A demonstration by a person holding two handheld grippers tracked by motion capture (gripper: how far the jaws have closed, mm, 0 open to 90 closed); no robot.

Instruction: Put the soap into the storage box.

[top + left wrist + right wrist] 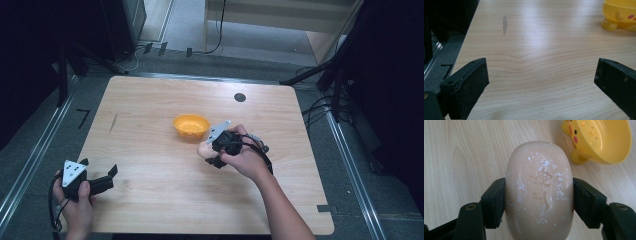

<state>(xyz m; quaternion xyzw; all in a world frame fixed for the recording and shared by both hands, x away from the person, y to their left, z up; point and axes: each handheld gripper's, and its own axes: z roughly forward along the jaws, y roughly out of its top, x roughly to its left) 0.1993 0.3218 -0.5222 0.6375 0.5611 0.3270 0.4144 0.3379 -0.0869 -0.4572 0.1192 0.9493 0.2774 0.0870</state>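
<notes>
Our right gripper's [539,202] fingers [492,202] clamp a pale oval soap bar [539,190] over the counter [150,130], just beside the yellow bowl [604,140]. Our left gripper [541,82] rests near the counter's front-left corner, fingers [471,85] spread wide, holding nothing.

The yellow bowl [621,15] and the soap bar [539,192] run past picture edges.

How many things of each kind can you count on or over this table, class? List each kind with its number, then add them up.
Handheld claws: 2, the left claw and the right claw
Pink soap bars: 1, the soap bar, clamped in the right claw
Yellow bowls: 1, the bowl
Total: 4
</notes>
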